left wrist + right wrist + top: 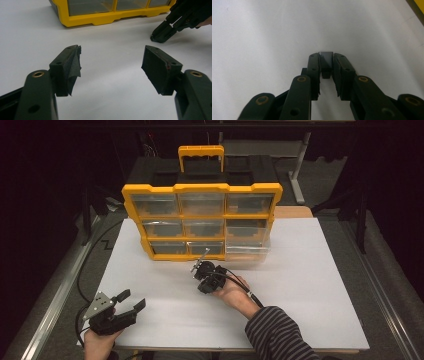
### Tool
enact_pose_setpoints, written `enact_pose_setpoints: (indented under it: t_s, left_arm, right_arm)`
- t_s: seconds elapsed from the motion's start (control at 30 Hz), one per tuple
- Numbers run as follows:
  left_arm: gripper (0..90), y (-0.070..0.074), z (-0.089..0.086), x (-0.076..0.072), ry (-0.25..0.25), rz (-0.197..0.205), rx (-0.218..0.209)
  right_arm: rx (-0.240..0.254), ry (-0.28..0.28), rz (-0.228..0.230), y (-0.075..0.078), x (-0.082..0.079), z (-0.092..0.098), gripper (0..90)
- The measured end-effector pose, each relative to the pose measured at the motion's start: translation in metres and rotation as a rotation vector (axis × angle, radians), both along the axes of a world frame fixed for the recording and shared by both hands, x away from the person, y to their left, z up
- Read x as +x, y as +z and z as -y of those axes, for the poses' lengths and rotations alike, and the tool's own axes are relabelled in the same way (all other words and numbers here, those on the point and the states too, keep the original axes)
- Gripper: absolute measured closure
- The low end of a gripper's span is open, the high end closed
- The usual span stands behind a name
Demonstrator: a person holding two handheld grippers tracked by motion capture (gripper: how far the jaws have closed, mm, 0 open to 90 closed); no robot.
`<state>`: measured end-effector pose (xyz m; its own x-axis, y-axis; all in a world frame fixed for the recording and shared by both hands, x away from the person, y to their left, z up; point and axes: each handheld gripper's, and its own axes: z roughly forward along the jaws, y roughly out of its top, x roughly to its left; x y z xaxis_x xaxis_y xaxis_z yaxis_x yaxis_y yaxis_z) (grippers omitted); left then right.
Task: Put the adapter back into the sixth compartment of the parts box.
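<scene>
From above, your right hand-held gripper (199,271) sits at centre frame on the white worktop (310,285), just below the yellow drawer organiser (202,220), whose lower-right clear drawer (247,246) stands pulled out. Your left hand-held gripper (131,301) rests at lower left, well apart from the work.

In the left gripper view, the left hand-held gripper (112,67) stands wide with nothing between its jaws; the organiser (100,18) runs along the top edge and the right hand-held gripper (160,37) shows at upper right.

In the right gripper view, the right hand-held gripper (327,62) is clamped on a small grey part (326,61), centre frame, low over the worktop. This looks like the pick-up step, grip made. Next you likely lift it and carry it to the open drawer, releasing only once above it.
</scene>
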<state>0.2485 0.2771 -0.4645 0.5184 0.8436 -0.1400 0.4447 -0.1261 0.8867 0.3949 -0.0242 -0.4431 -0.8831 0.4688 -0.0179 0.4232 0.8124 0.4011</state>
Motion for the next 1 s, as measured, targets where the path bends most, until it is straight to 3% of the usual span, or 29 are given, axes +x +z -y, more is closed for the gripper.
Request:
enact_pose_setpoints:
  t_s: [0.13, 0.53, 1.0]
  left_arm:
    - [30.6, 0.000, 0.000, 0.001, -0.004, -0.015, 0.004]
    - [29.4, 0.001, 0.001, 0.001, 0.005, -0.013, 0.029]
    - [28.6, 0.000, 0.001, 0.001, 0.025, -0.008, 0.000]
  right_arm:
    - [0.000, 0.006, 0.008, 0.001, -0.002, 0.003, 76.8]
    - [0.081, -0.012, 0.028, 0.012, -0.015, 0.025, 76.8]
    - [0.146, -0.051, 0.034, 0.016, -0.026, 0.056, 76.8]
